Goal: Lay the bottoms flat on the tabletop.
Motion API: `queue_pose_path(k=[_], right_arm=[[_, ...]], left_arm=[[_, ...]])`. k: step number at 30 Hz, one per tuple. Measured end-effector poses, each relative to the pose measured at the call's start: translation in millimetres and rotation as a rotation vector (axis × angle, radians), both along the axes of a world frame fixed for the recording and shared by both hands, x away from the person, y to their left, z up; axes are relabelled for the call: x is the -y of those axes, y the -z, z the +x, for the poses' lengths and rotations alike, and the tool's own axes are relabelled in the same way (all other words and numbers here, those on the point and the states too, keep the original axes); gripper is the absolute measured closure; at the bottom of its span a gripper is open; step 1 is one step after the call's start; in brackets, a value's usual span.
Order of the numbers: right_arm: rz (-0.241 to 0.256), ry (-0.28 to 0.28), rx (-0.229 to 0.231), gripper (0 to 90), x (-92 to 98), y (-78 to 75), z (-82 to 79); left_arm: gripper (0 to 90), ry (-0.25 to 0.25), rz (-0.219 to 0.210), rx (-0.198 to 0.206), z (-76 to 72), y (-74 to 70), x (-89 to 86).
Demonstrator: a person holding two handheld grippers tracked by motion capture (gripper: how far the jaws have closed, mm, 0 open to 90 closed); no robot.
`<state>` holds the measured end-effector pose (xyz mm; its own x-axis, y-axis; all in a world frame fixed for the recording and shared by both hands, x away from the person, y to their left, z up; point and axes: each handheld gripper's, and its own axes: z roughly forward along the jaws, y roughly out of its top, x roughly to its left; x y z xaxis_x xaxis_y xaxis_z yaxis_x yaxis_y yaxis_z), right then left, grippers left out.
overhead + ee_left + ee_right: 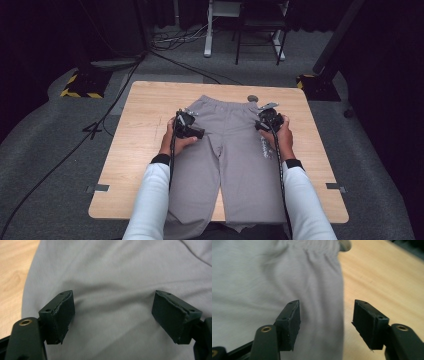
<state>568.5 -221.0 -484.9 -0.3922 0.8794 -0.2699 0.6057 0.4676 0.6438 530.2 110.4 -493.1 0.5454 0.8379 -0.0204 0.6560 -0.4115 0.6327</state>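
The left tool (113, 312) stands wide open over the grey cotton trousers (227, 145), its jaws apart above the cloth near the left hip, gripping nothing. The right tool (325, 325) is also open, straddling the trousers' right edge just below the gathered waistband, one jaw over cloth, the other over the light wooden worktop (140, 145).

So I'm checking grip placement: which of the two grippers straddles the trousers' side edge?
The right gripper: the grey trousers edge runs between its open jaws, one jaw over bare table. The left gripper has only cloth beneath.
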Motion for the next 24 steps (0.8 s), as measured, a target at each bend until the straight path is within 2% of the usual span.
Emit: queue_pose_path(k=[1,2,3,5,7,8,9,10,11,13,15,17,19,20,21,22,24], right_arm=[[0.046,-0.009,-0.008,39.0,2.4,-3.2,-3.4],[0.095,-0.014,-0.007,39.7,5.1,-6.3,-8.1],[0.140,-0.032,-0.011,38.9,8.0,-9.7,-15.0],[0.185,-0.087,-0.022,37.7,9.1,-13.8,-28.2],[0.199,-0.175,-0.047,35.6,8.6,-15.6,-47.6],[0.186,-0.219,-0.065,35.5,7.9,-14.5,-58.1],[0.146,-0.245,-0.072,34.4,6.4,-12.7,-68.9],[0.134,-0.273,-0.075,34.7,6.6,-10.9,-79.9],[0.134,-0.292,-0.074,34.9,8.2,-9.9,-90.9],[0.127,-0.338,-0.075,34.0,11.7,-10.2,-112.2],[0.135,-0.370,-0.078,33.5,16.0,-12.0,-132.0],[0.141,-0.406,-0.077,33.3,19.7,-12.3,-151.2],[0.158,-0.433,-0.086,33.0,22.8,-9.1,-167.9],[0.147,-0.437,-0.096,31.8,23.7,-5.7,-174.8],[0.115,-0.450,-0.103,31.4,23.9,-2.0,-181.0],[0.084,-0.459,-0.104,31.0,25.1,1.0,-186.1],[0.125,-0.448,-0.114,31.5,34.6,3.1,-192.1]], left_arm=[[21.8,0.022,0.007,-0.014,-3.7,-2.8,-0.1],[23.3,0.080,-0.015,-0.023,-10.0,-6.1,-1.4],[23.2,0.118,-0.032,-0.020,-14.5,-8.0,-2.9],[23.2,0.184,-0.038,-0.004,-29.7,-12.3,-5.9],[22.9,0.246,-0.029,-0.008,-48.1,-13.3,-8.8],[22.6,0.266,-0.002,0.006,-58.8,-12.7,-9.1],[21.8,0.286,0.012,0.009,-70.0,-12.2,-9.8],[21.3,0.306,0.010,0.011,-81.5,-12.0,-11.1],[21.6,0.318,0.002,0.023,-93.4,-11.2,-11.9],[21.4,0.347,0.022,0.035,-116.8,-9.6,-13.4],[21.4,0.366,0.075,0.051,-136.9,-3.9,-14.1],[20.5,0.379,0.023,0.026,-151.1,0.4,-19.2],[20.5,0.389,0.006,0.034,-162.2,2.2,-25.0],[20.4,0.389,0.001,0.037,-166.8,2.8,-28.2],[20.1,0.382,-0.016,0.024,-170.6,3.8,-31.9],[19.3,0.374,-0.025,0.028,-174.7,5.2,-35.0],[17.8,0.378,-0.036,0.042,-184.8,6.9,-40.2]])
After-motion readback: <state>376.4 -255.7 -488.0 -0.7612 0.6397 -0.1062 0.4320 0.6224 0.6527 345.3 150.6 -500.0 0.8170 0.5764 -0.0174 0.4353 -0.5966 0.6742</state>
